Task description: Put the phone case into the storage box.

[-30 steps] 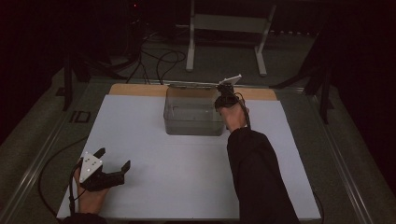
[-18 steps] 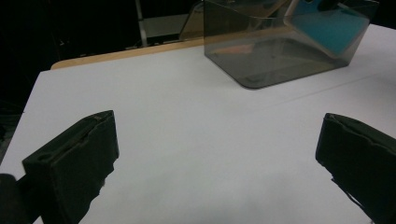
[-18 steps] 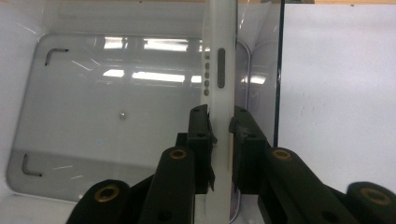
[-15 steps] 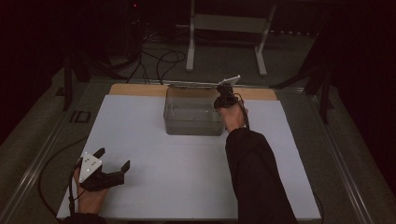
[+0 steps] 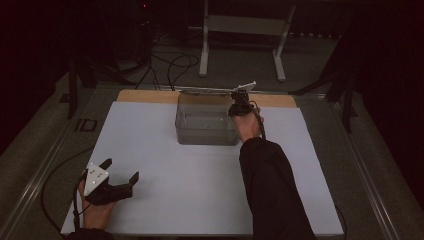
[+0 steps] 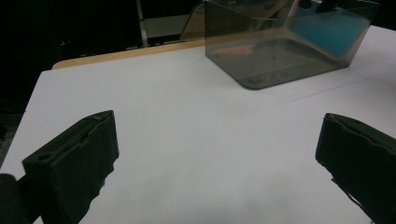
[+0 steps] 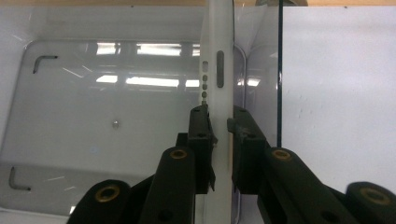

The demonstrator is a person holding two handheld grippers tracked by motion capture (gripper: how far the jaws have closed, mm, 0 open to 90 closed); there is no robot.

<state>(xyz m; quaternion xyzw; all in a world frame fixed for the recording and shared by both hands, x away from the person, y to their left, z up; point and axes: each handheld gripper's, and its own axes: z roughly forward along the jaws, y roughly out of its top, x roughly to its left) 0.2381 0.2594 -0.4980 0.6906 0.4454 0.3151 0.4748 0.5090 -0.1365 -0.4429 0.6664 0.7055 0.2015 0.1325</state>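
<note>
We're seeing a wide open stretch of white counter (image 5: 165,200) across the near and middle area, so a gripper is passing freely there. The one obstacle is the clear bin (image 5: 206,120) sitting at the far centre. The left gripper (image 5: 116,181) is resting at the near left corner, fingers spread, well apart from the bin. The right gripper (image 5: 240,106) is crowding the bin's right wall, its fingers (image 7: 201,135) pinching a thin white strip (image 7: 218,70) just beside that wall, and the forearm sleeve (image 5: 272,190) is blocking the right-centre lane. Left and right of the bin the counter is lying bare.
</note>
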